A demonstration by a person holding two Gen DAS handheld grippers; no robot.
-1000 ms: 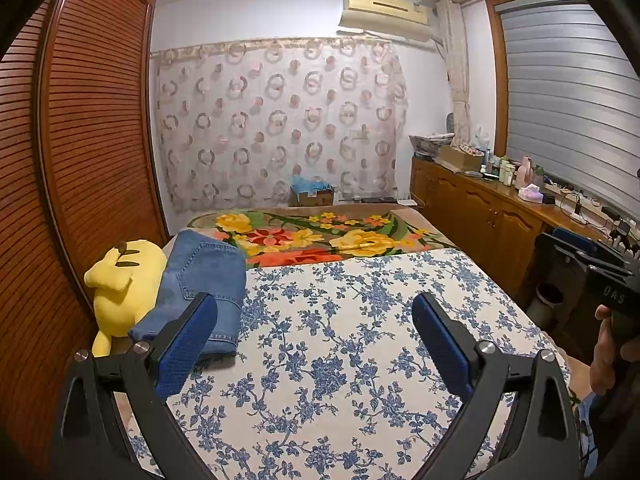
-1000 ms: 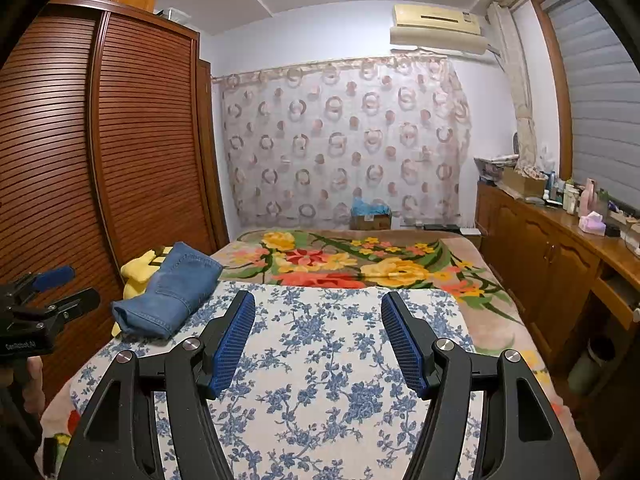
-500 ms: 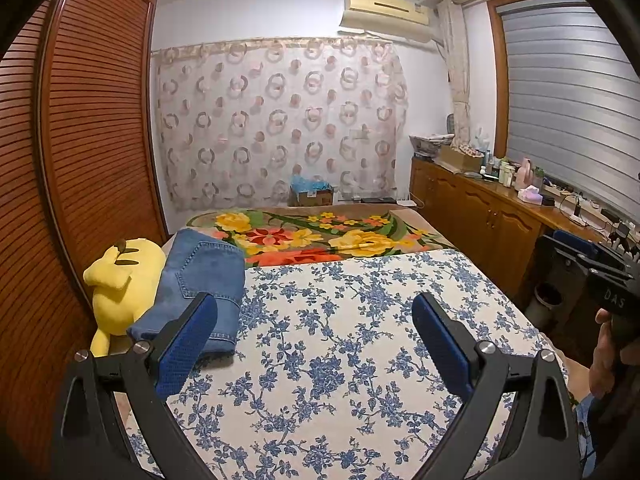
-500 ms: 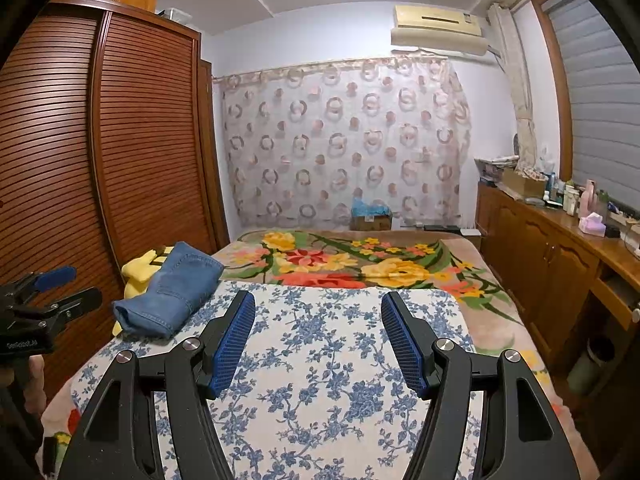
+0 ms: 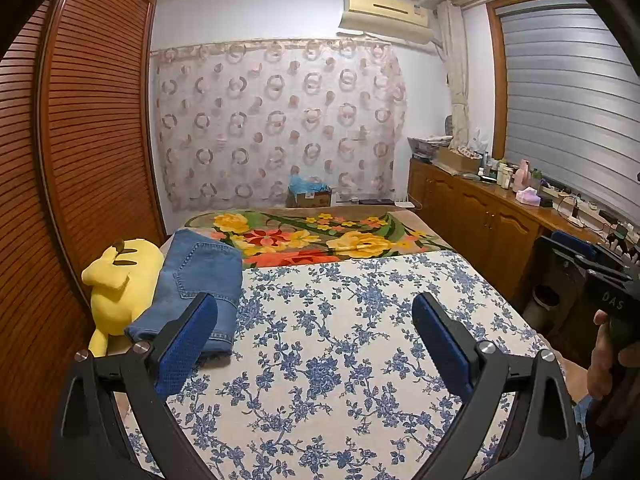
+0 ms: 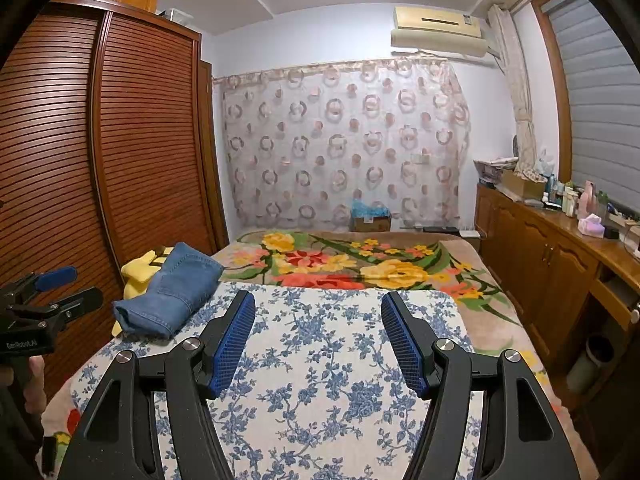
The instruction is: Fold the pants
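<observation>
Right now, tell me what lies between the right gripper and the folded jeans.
Only bare blue-floral sheet separates right gripper from folded jeans, per right wrist view.

Plush toy partly under jeans

Blue denim pants: folded into a compact rectangular bundle, back pocket up. Lies at left edge of the blue-flowered cover, partly propped on a yellow plush toy.
</observation>
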